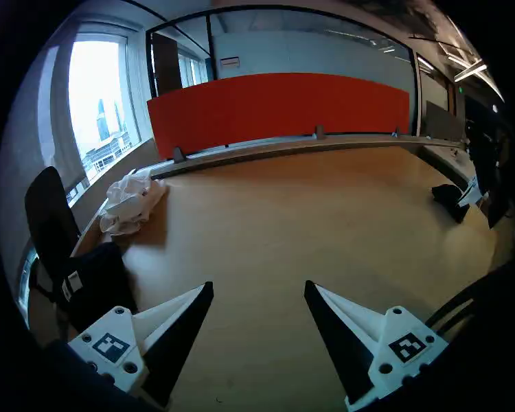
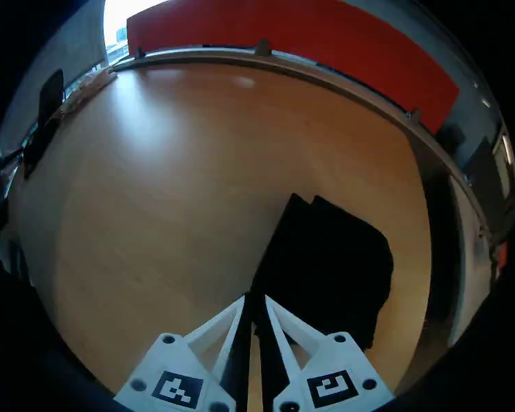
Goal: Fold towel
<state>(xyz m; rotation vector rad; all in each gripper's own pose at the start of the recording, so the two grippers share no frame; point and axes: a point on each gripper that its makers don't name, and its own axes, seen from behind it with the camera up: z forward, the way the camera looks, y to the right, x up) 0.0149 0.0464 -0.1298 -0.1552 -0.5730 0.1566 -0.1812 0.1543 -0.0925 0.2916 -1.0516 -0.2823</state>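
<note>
Pinching towel (image 2: 326, 268), right tongs (image 2: 255, 302); white cloth (image 1: 130, 199) near chair (image 1: 51, 213).

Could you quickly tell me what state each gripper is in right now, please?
Left gripper: open, holding nothing.
Right gripper: fingers shut on the black towel at its near edge.

Office: long desk (image 1: 292, 226) w/ red divider (image 1: 278, 110) (city-view window (image 1: 96, 103)).
</note>
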